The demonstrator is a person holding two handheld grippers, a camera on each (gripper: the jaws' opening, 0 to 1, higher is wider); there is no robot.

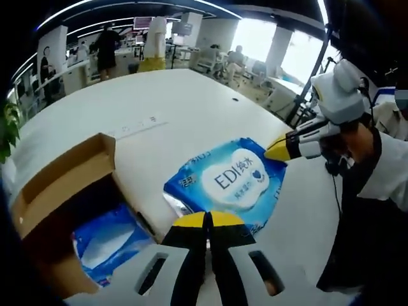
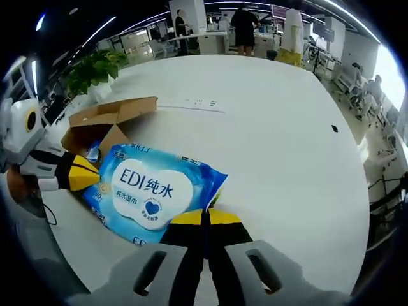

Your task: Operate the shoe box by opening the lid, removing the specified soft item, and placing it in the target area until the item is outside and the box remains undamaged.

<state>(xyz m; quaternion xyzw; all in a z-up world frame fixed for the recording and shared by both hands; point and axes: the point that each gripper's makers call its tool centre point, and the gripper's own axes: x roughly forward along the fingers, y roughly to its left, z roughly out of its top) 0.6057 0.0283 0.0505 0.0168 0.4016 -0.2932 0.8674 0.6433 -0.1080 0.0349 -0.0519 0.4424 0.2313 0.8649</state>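
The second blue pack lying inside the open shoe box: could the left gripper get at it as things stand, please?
Probably not right now: the left gripper is shut on the wet wipes pack. The blue pack lies uncovered in the open box, so the way in looks free once it lets go.

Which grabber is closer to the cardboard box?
Left. The left gripper pinches the wipes pack at the end beside the cardboard box; the right gripper grips the pack's far end, away from the box.

The scene is being lit brightly by ceiling strips and overexposed windows [image 1: 299,51]; edges are being bent and slightly blurred.
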